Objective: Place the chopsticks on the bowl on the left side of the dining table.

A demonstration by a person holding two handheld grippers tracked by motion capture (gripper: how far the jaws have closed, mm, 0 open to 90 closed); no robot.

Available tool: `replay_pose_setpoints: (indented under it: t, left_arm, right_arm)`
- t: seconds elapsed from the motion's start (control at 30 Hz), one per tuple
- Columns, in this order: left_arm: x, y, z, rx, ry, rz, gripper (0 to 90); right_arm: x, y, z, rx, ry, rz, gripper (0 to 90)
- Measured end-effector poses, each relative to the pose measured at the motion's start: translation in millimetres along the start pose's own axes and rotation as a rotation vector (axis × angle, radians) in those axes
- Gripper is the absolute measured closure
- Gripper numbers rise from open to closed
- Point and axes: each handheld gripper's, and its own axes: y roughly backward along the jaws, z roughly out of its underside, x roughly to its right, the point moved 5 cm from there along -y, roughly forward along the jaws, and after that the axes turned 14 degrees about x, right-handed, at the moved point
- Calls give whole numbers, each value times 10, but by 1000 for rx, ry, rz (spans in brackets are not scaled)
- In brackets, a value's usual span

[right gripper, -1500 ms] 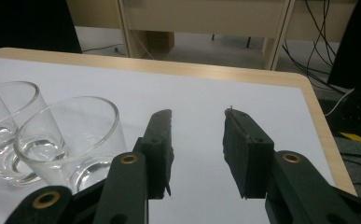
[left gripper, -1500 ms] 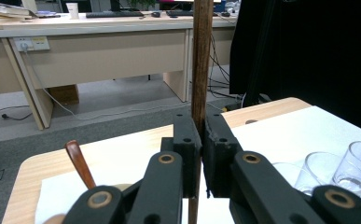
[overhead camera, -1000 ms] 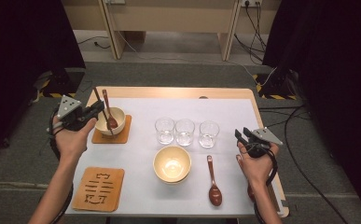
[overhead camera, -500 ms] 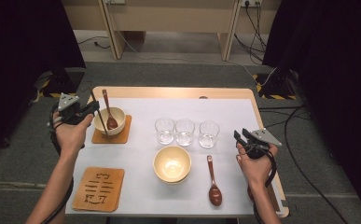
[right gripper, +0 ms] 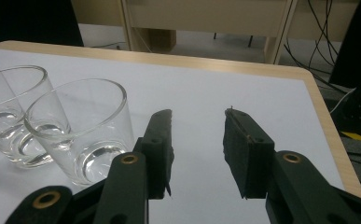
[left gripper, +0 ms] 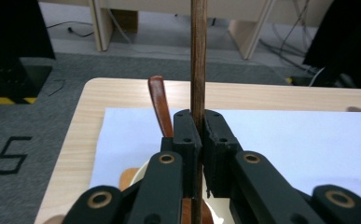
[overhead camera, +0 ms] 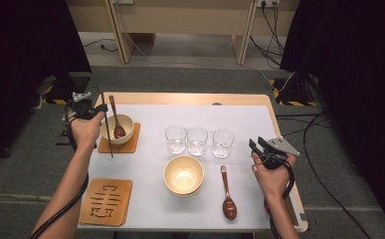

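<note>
Your left gripper [left gripper: 197,140] has its jaws pinched tight on a thin dark wooden stick [left gripper: 198,56], which runs straight up between the pads in the left gripper view and, seen from above, slants down past your hand to the table near the front corner of a wooden coaster [overhead camera: 132,141]. Your right gripper [right gripper: 197,140] stands about half open with nothing between its pads, resting over bare white table mat just beside the nearest glass [right gripper: 82,130].

On that coaster sits a pale bowl [overhead camera: 123,122] with a brown spoon [overhead camera: 116,119] leaning in it; the stick crosses right in front of the bowl's left side, and the spoon's handle rises just left of the stick in the left gripper view. You can read no brand or label on any of the tableware. A second coaster [overhead camera: 105,201] near the front left corner has a cut-out pattern of curved bars, more an ornament than legible writing. On the grey floor left of the table, a dark mark shaped like a 5 [left gripper: 9,155] shows.

Three empty glasses [overhead camera: 198,141] stand in a row mid-table. Nearer you sits another pale bowl [overhead camera: 183,175], and a second brown spoon [overhead camera: 227,191] lies flat between that bowl and your right hand [overhead camera: 269,174].
</note>
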Motion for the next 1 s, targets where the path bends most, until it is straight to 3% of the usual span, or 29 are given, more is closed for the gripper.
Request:
replay_pose_setpoints:
  t: [0.27,0.43,0.77,1.0]
  left_arm:
    - [-77,-233,153,-92,38,-73,840]
    - [-120,-308,275,-136,69,-95,839]
    - [-186,-396,377,-177,116,-121,834]
    - [-200,-421,428,-202,104,-138,832]
  right_arm:
    - [-6,-4,-13,6,-2,-4,625]
    - [1,-3,-2,0,4,-4,625]
    - [-9,-5,-3,0,5,-8,625]
    - [1,-3,-9,4,3,-7,625]
